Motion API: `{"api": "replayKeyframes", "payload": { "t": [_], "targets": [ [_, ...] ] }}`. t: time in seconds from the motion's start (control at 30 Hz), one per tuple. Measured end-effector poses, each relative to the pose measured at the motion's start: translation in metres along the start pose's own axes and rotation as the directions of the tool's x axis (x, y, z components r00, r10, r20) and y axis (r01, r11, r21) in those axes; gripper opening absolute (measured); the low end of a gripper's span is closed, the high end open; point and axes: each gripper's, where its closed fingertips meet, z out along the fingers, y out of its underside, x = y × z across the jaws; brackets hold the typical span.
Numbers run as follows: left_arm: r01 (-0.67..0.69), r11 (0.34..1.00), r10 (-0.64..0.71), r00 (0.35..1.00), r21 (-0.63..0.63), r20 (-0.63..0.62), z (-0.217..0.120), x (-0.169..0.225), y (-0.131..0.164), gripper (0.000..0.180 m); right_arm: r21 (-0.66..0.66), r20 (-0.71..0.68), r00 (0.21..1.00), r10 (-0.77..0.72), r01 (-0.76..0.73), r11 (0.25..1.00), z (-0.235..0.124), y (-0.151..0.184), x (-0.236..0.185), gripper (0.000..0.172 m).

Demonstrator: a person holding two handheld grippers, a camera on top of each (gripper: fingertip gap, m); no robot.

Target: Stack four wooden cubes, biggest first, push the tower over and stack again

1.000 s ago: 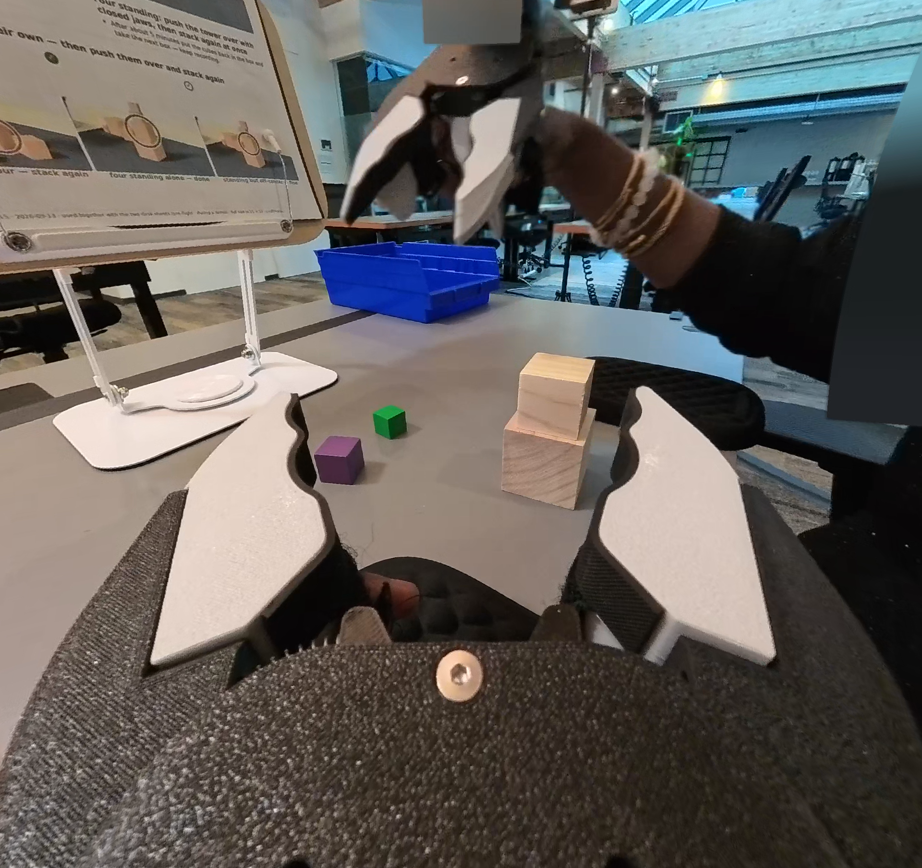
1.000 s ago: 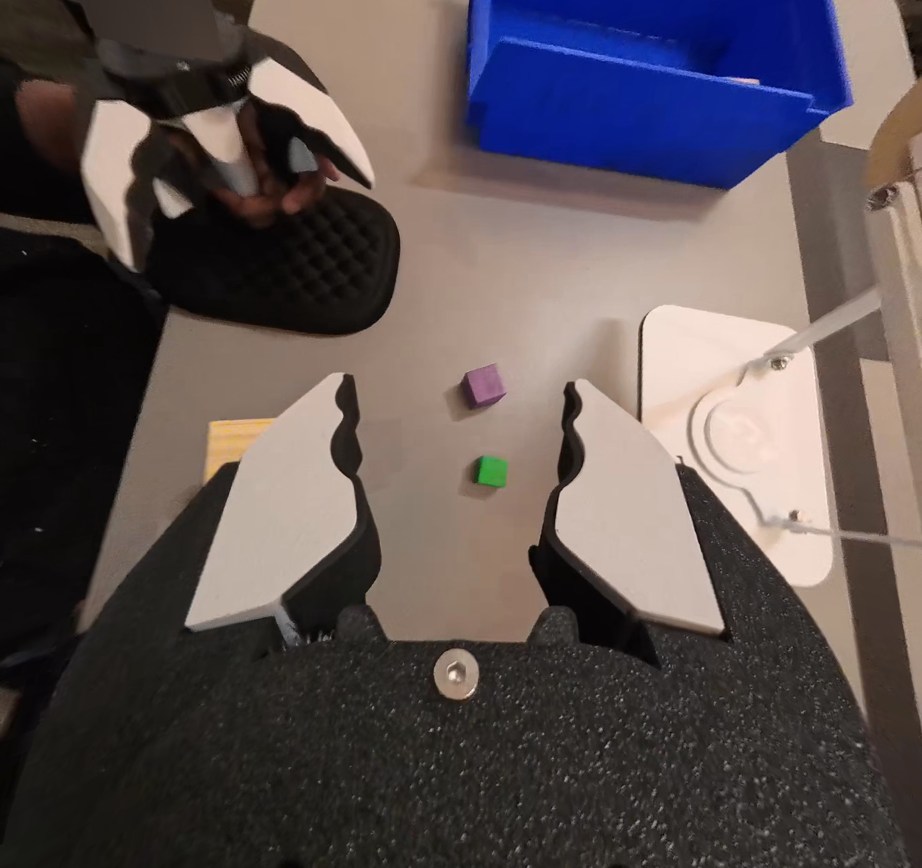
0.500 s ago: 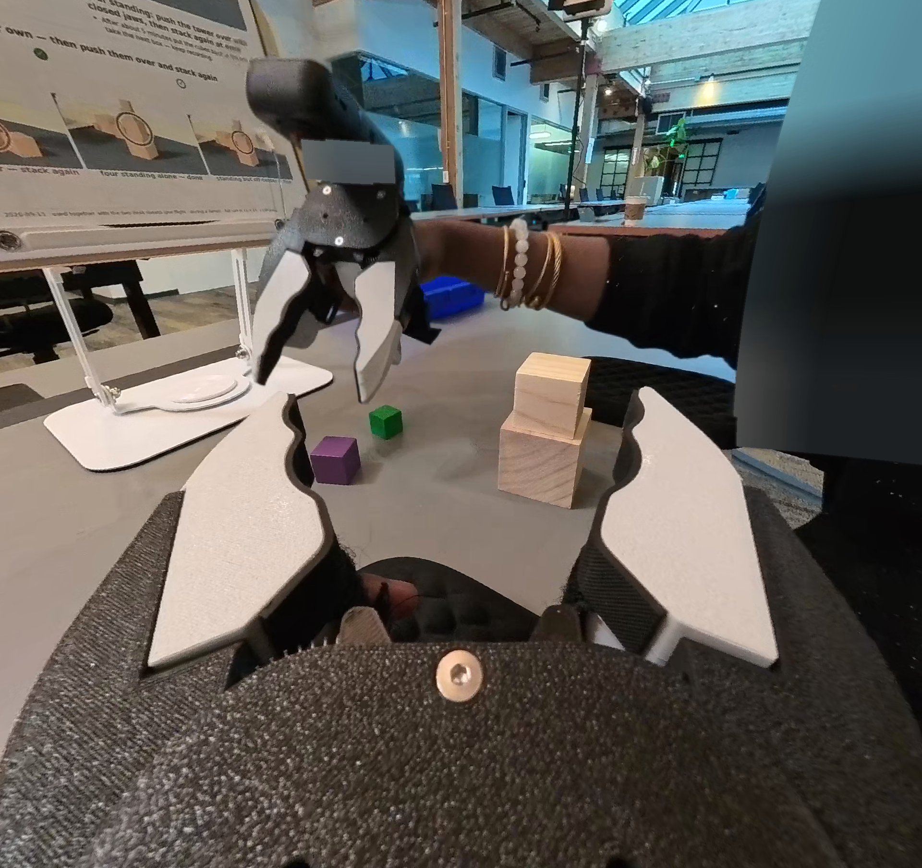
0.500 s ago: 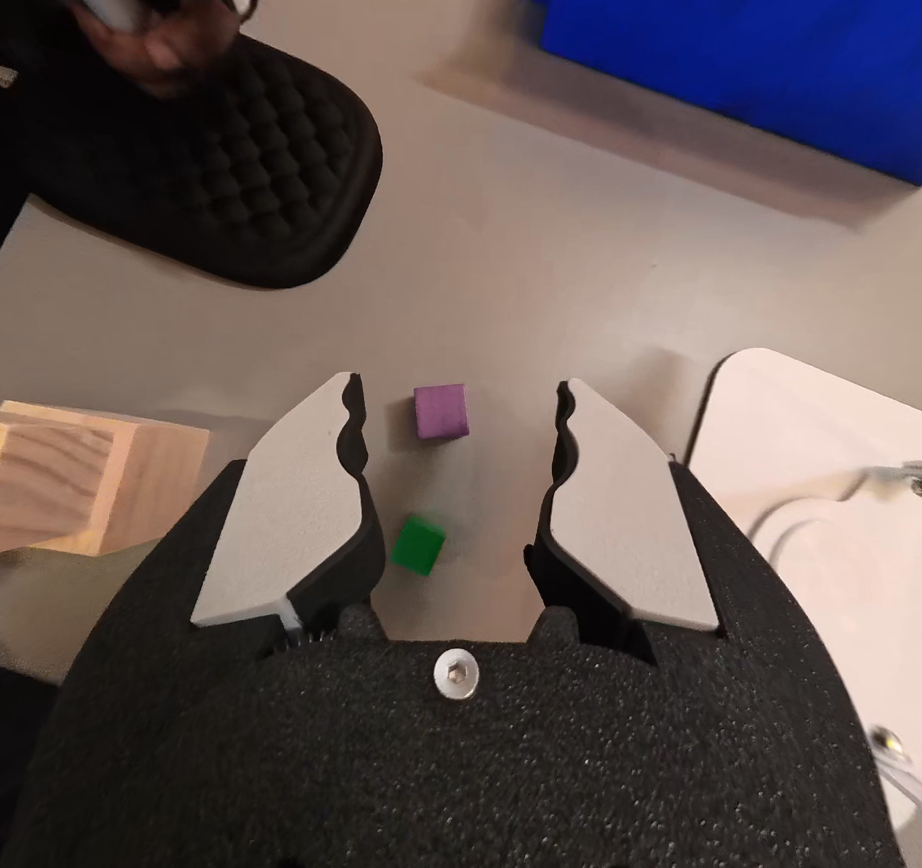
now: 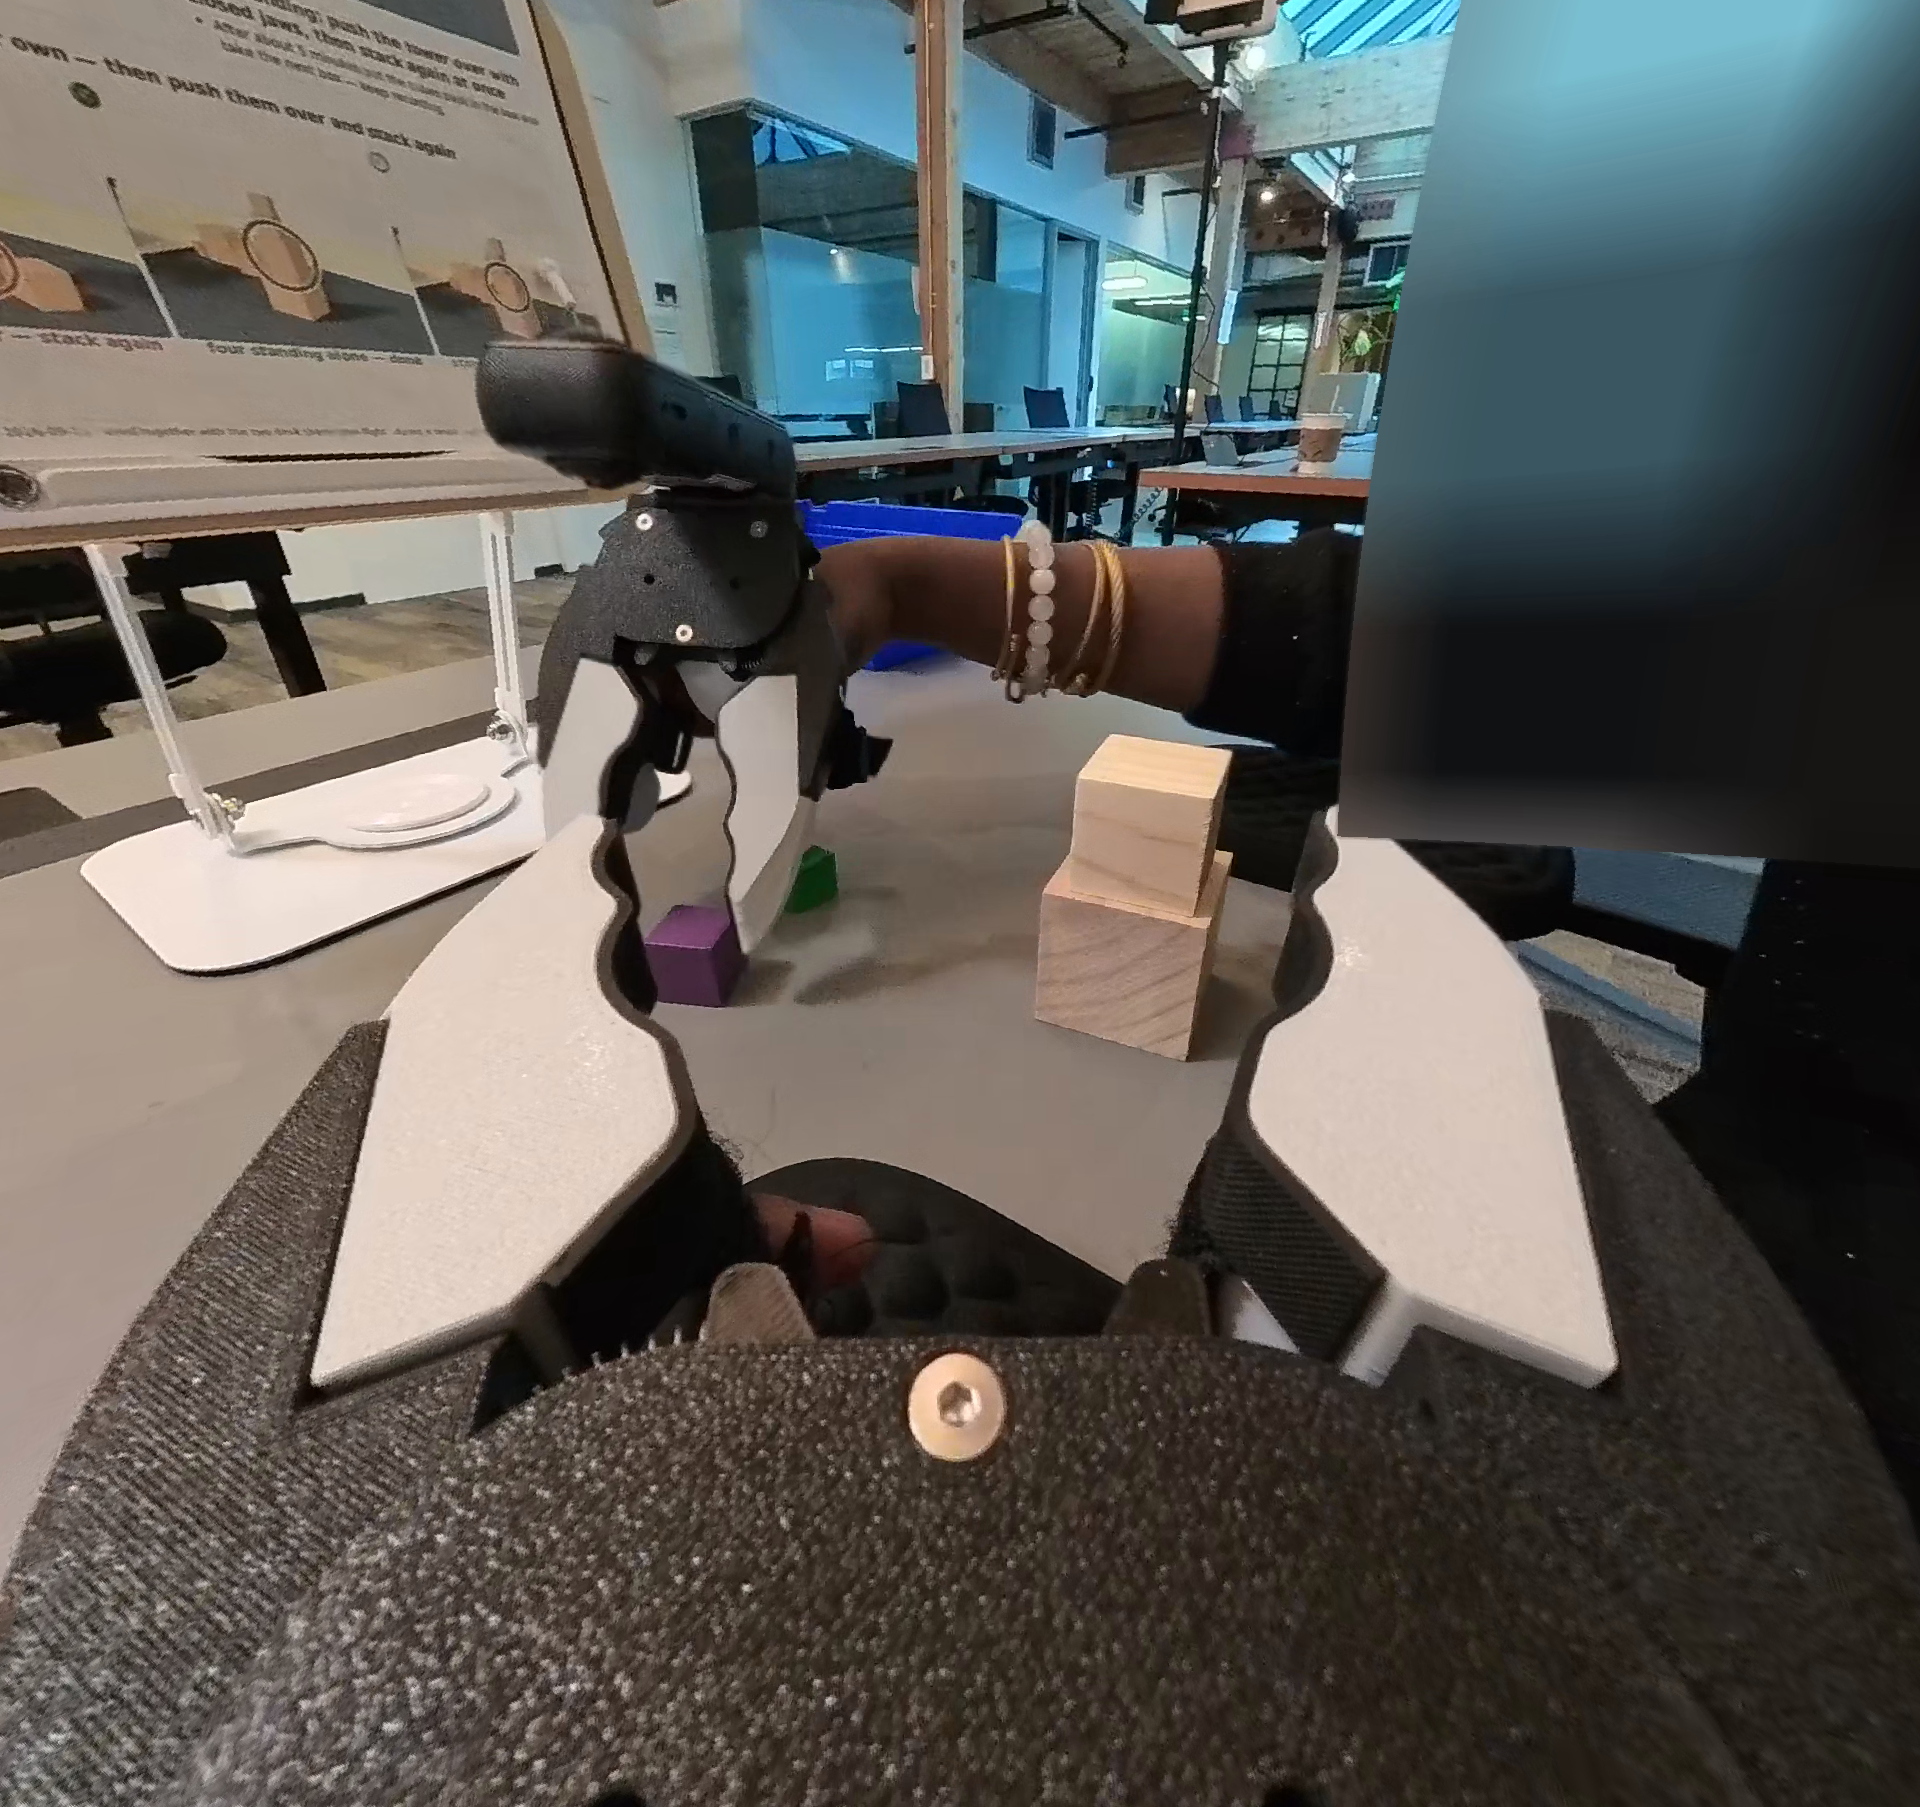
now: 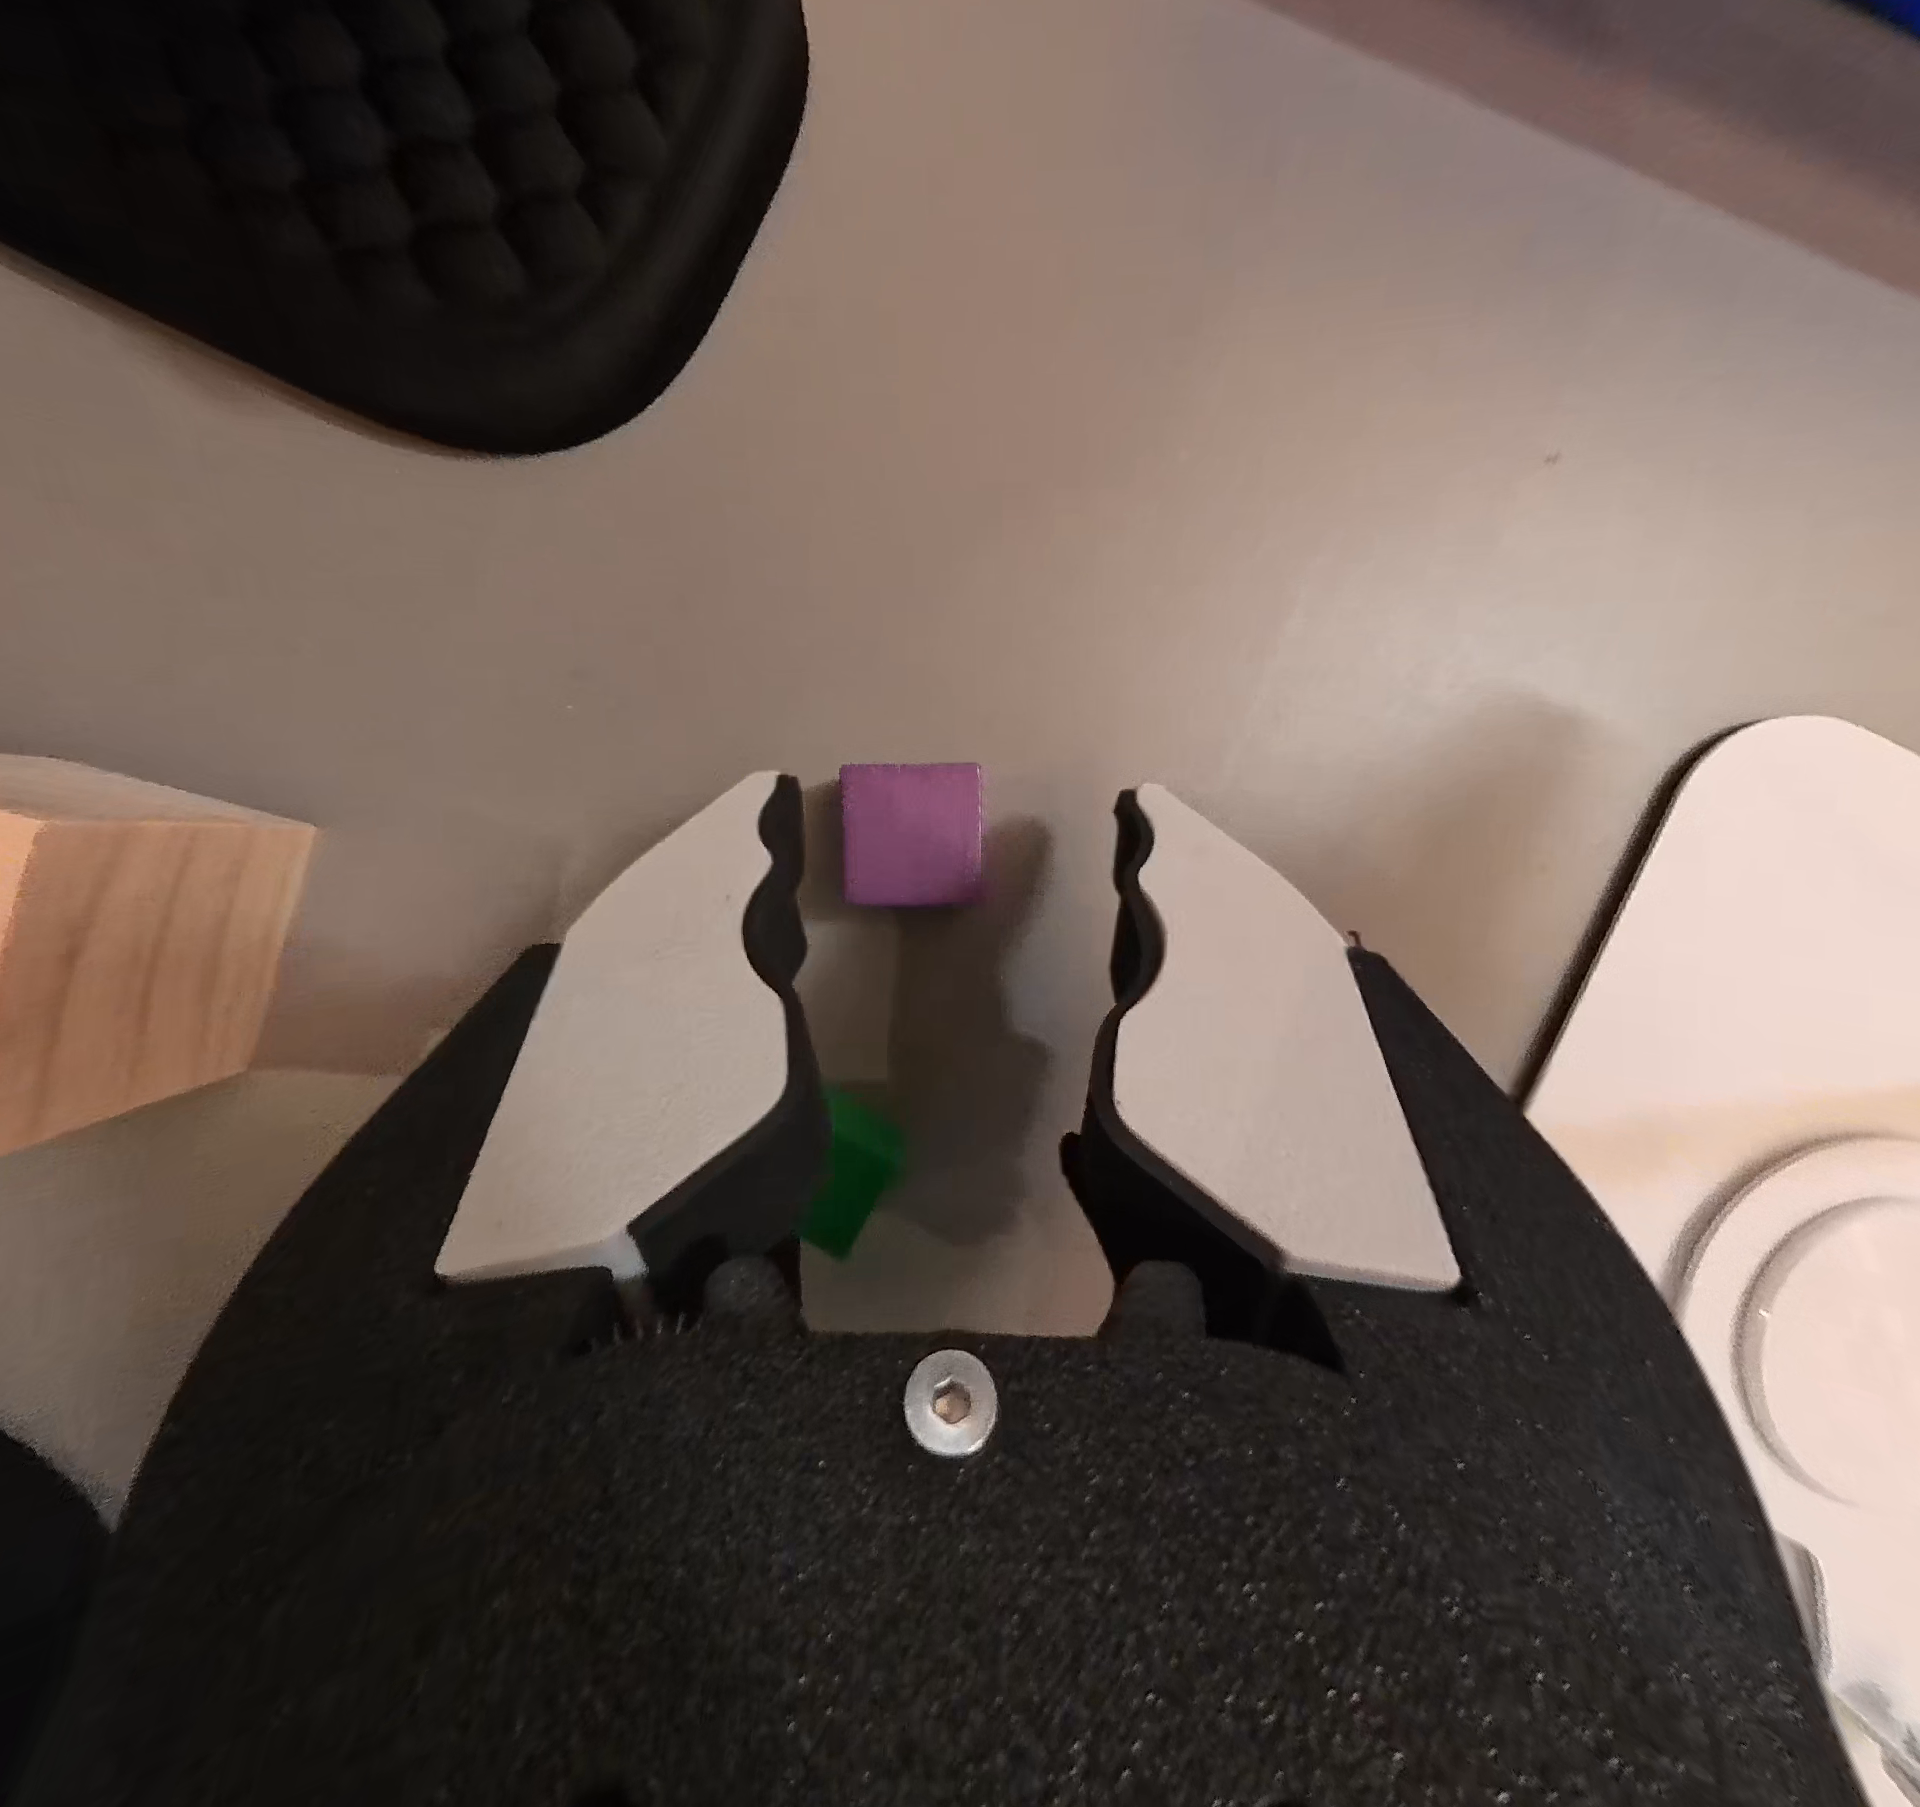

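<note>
My right gripper [image 6: 956, 796] points down at the grey table, open, with a small purple cube [image 6: 912, 835] between its fingertips. The cube lies close to the left finger [image 6: 665, 978], and a clear gap separates it from the right finger. A small green cube [image 6: 852, 1186] lies farther back, under the left finger. In the left wrist view the right gripper [image 5: 675, 884] stands over the purple cube [image 5: 691, 957], with the green cube [image 5: 814, 879] behind it. My left gripper [image 5: 961, 822] is wide open and empty, low over the table. A small wooden block [image 5: 1148, 812] sits on a larger one [image 5: 1127, 968] ahead of it.
A white stand base [image 5: 312, 874] carries a printed sheet [image 5: 260, 147] at the left; the base also shows in the right wrist view [image 6: 1714, 1030]. A blue bin [image 5: 904, 656] stands behind the person's arm [image 5: 1039, 614]. A black padded mat [image 6: 364, 147] lies on the table near the wooden stack [image 6: 135, 957].
My right gripper has come down over the two small cubes and narrowed its fingers around the purple cube without touching it. My left gripper has stayed still and open.
</note>
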Motion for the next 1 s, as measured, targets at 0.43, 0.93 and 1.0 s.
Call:
{"api": "replayKeyframes", "payload": {
  "t": [0.43, 0.93, 1.0],
  "targets": [
    [-0.005, 1.0, 0.005, 1.0, 0.005, -0.002, -0.001, 0.001, -0.001, 0.117, -0.081, 0.054, 0.998, -0.015, 0.02, 0.996, 0.002, 0.008, -0.01, 0.04],
    [0.0, 1.0, 0.0, 1.0, 0.008, -0.002, -0.001, 0.0, -0.001, 0.117, 0.027, -0.051, 0.998, 0.025, -0.024, 0.999, -0.043, -0.028, -0.027, 0.027],
    [0.006, 1.0, -0.006, 1.0, 0.013, -0.003, -0.001, 0.0, -0.002, 0.117, 0.055, -0.085, 0.995, 0.057, -0.053, 0.997, -0.06, -0.038, -0.036, 0.027]
  ]
}}
